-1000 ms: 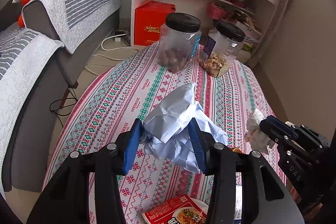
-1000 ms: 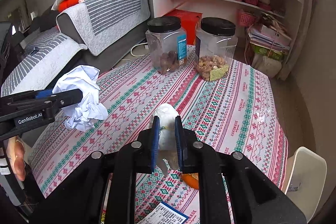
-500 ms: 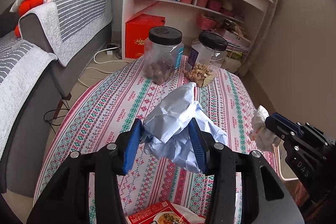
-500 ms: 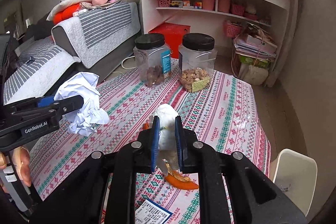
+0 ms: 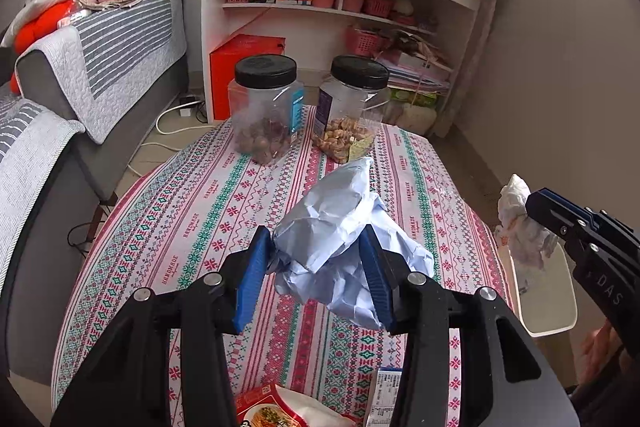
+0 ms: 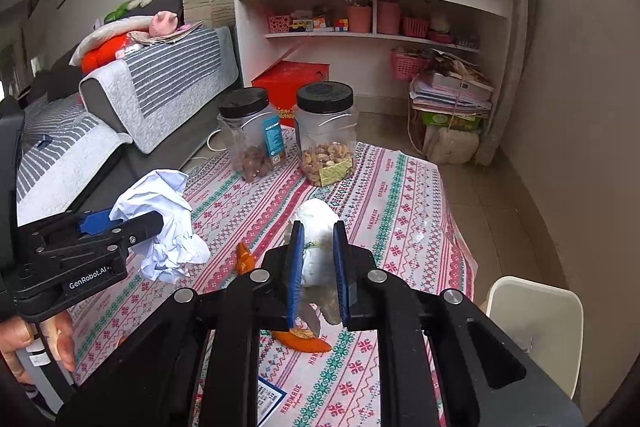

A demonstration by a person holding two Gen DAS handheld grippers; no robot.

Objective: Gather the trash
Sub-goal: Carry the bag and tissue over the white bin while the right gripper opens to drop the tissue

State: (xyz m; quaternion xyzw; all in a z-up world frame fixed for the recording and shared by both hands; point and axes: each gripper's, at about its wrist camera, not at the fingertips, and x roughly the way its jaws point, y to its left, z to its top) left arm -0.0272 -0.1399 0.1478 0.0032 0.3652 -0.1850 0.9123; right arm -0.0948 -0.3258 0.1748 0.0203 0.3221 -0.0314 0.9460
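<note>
Your left gripper (image 5: 318,263) is clamped on the paper ball (image 5: 344,239), its blue pads pressed into both flanks of the crumple. Your right gripper (image 6: 317,263) is pinched nearly together on the tissue wad (image 6: 316,223), which bulges above the pads and trails below them. Both loads hang clear above the table (image 5: 192,195).

The relation that matters now is the bin (image 6: 536,323). In the right wrist view its white rim sits at about 4 o'clock from the tissue, just off the table's right edge. In the left wrist view the bin (image 5: 548,307) lies at about 3 o'clock from the paper, and the tissue (image 5: 520,223) already hangs over its near rim. So, as I judge it, your right hand is the nearer one: let it drop first, then bring the left across the table edge.

Orange peel (image 6: 302,341) lies on the cloth just below your right gripper, with a second piece (image 6: 245,259) at its 9 o'clock. A red packet (image 5: 276,407) rests at 6 o'clock of your left gripper. These look like later pickups. The two jars (image 5: 266,111) at 12 o'clock are likely not trash.
</note>
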